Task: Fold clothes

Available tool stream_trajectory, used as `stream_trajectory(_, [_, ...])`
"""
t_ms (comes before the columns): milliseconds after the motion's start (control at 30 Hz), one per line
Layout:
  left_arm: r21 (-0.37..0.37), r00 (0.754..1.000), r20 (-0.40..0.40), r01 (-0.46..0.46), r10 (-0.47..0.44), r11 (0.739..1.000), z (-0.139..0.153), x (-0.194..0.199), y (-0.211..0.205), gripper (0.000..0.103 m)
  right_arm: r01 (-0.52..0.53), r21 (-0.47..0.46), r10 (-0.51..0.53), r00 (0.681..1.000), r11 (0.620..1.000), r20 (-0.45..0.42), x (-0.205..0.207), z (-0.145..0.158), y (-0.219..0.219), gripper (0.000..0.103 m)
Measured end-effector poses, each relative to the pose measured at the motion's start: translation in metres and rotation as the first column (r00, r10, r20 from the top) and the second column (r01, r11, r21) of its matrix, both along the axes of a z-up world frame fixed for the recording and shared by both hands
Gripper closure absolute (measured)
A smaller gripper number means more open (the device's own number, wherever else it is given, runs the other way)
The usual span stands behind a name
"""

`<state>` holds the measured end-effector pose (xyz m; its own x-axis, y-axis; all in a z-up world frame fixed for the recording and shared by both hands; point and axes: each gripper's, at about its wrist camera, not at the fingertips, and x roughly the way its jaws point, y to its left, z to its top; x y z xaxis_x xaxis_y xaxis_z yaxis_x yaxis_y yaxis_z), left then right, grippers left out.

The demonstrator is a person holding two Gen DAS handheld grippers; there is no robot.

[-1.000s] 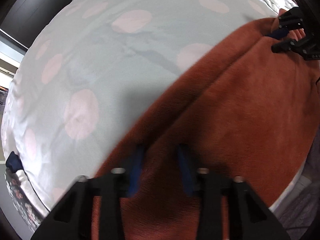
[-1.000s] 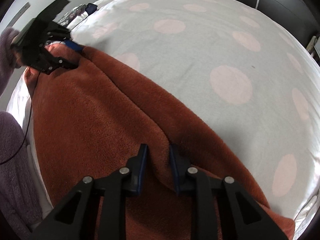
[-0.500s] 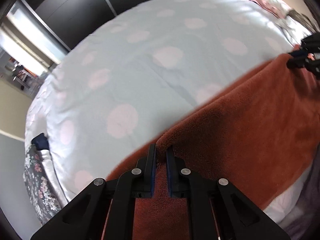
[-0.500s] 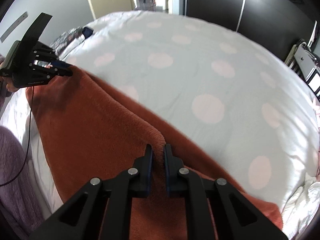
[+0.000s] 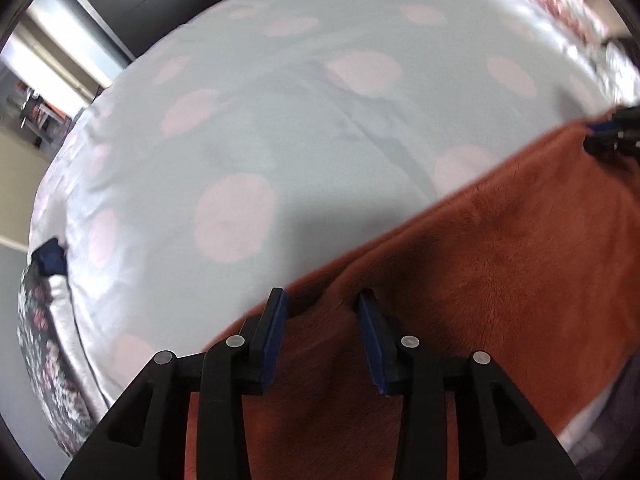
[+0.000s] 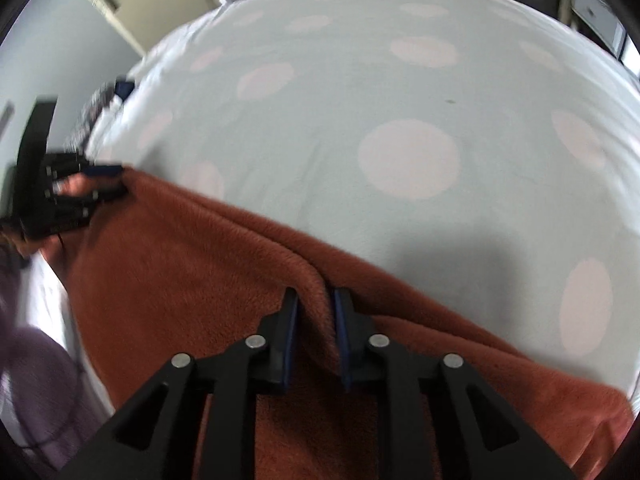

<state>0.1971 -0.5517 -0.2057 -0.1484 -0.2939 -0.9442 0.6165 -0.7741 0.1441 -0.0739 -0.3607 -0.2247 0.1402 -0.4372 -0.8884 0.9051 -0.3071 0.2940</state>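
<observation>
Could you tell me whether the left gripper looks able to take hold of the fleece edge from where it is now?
Probably yes. The left gripper has just been opening, and the fleece edge runs between its spread fingers with nothing over it; closing should catch it.

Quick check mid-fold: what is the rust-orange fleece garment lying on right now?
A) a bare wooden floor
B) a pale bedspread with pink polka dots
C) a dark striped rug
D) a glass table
B: in both wrist views the rust-orange fleece garment lies across a pale bedspread with pink polka dots.
</observation>
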Motion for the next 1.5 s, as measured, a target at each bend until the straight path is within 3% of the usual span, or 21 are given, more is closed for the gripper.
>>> stream_trajectory(167, [-0.058,0.990,-0.012,-0.143,0.143,0.988,0.037,0.068,-0.017,0.063,0.111,-0.070,-0.111,0.994,0.991,-0.004,-0.010,0.028,0.041,0.082])
stream_trajectory(300, [-0.062,0.957,0.010,-0.288,0.289,0.956,0.032,0.113,-0.019,0.063,0.204,-0.073,-0.201,0.979,0.976,0.040,-0.008,0.024,0.082,0.082])
stream_trajectory(400, [-0.043,0.922,0.036,-0.385,0.387,0.922,0.016,0.139,-0.013,0.061,0.277,-0.085,-0.271,0.959,0.957,0.083,0.002,0.020,0.107,0.082])
stream_trajectory(500, [-0.080,0.856,0.177,-0.479,0.486,0.874,-0.021,0.151,-0.017,0.061,0.369,-0.062,-0.362,0.926,0.927,0.104,-0.001,0.019,0.134,0.082])
stream_trajectory(567, [-0.106,0.832,0.188,-0.512,0.523,0.853,-0.032,0.152,-0.011,0.061,0.433,-0.055,-0.423,0.897,0.900,0.127,-0.012,0.025,0.159,0.082])
stream_trajectory(733, [-0.223,0.786,0.118,-0.574,0.606,0.788,-0.018,0.134,0.006,0.061,0.540,-0.052,-0.539,0.842,0.840,0.024,-0.046,0.062,0.225,0.082])
stream_trajectory(800, [-0.219,0.771,0.064,-0.608,0.633,0.763,-0.006,0.125,0.013,0.061,0.575,-0.046,-0.576,0.818,0.817,-0.010,-0.060,0.071,0.247,0.082])
stream_trajectory(900, [-0.153,0.754,-0.019,-0.651,0.656,0.744,0.003,0.105,0.028,0.061,0.613,-0.034,-0.614,0.789,0.789,-0.014,-0.086,0.076,0.271,0.082])
stream_trajectory(1000, [-0.065,0.752,-0.069,-0.659,0.655,0.749,-0.002,0.075,0.043,0.061,0.622,-0.019,-0.621,0.783,0.783,0.031,-0.114,0.071,0.283,0.078])
stream_trajectory(1067, [-0.002,0.753,-0.086,-0.655,0.653,0.755,-0.008,0.056,0.057,0.061,0.609,-0.011,-0.607,0.791,0.793,0.082,-0.133,0.063,0.286,0.057])
stream_trajectory(1100, [0.016,0.757,-0.087,-0.649,0.647,0.761,-0.011,0.048,0.064,0.061,0.606,-0.006,-0.603,0.793,0.796,0.087,-0.140,0.057,0.284,0.055])
stream_trajectory(1200, [-0.009,0.794,-0.024,-0.607,0.607,0.794,-0.026,0.031,0.074,0.061,0.588,0.019,-0.587,0.805,0.809,0.087,-0.161,0.039,0.275,0.055])
stream_trajectory(1267, [-0.021,0.792,0.016,-0.610,0.610,0.792,-0.036,0.030,0.073,0.061,0.577,0.034,-0.576,0.809,0.816,0.118,-0.174,0.022,0.270,0.055])
stream_trajectory(1400, [0.015,0.761,0.021,-0.649,0.649,0.761,-0.045,0.032,0.064,0.061,0.556,0.055,-0.553,0.802,0.829,0.228,-0.187,-0.012,0.264,0.056])
stream_trajectory(1467, [0.001,0.787,0.036,-0.617,0.616,0.787,-0.048,0.025,0.062,0.061,0.533,0.027,-0.523,0.817,0.846,0.245,-0.183,-0.014,0.263,0.070])
stream_trajectory(1500, [-0.014,0.792,0.049,-0.609,0.609,0.793,-0.050,0.020,0.062,0.061,0.517,0.003,-0.503,0.830,0.856,0.240,-0.178,-0.011,0.263,0.070])
